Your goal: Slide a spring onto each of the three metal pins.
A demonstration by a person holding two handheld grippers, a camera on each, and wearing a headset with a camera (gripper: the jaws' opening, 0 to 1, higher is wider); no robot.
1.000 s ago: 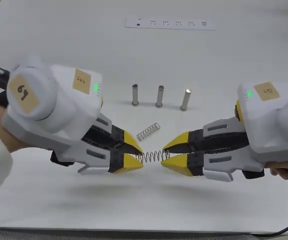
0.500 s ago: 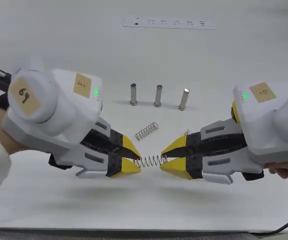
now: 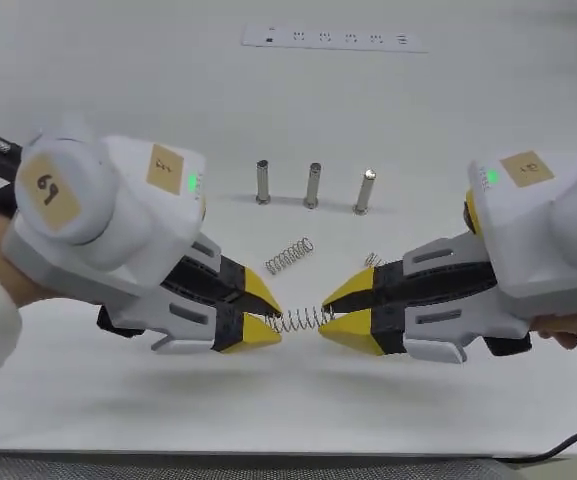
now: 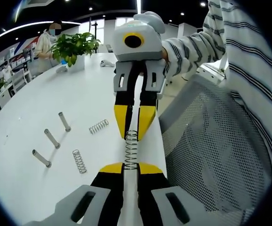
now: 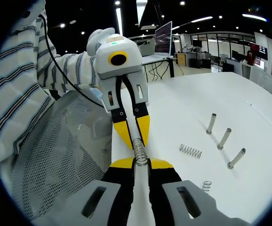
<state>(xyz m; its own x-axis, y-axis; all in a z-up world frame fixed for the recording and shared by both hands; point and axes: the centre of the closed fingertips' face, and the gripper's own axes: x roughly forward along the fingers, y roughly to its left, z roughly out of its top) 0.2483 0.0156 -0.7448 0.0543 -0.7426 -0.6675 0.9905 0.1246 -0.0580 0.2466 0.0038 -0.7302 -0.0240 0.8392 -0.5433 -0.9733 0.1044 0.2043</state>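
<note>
Head view: left gripper [image 3: 274, 322], right gripper [image 3: 326, 318] jaws clamped on coiled wire spring [image 3: 299, 319] ends.

This looks like an open office: a wide white desk [image 3: 118, 90], a monitor [image 5: 163, 38], a potted plant [image 4: 74, 45], a mesh chair [image 4: 206, 141] and ceiling lights [image 5: 201, 20].

Left gripper [image 3: 271, 316]: rounded white shell over grey body; black jaws with yellow tips; round tan label [image 3: 46, 185] handwritten "69"; square tan label [image 3: 164, 168] beside a green light [image 3: 192, 181]. Right gripper [image 3: 326, 318]: same white, grey, black and yellow; tan tag [image 3: 528, 168]; green lamp [image 3: 490, 177]; thin black cable [image 3: 573, 444] below it. Sleeve [image 4: 249, 70]: white, narrow dark stripes.
</note>
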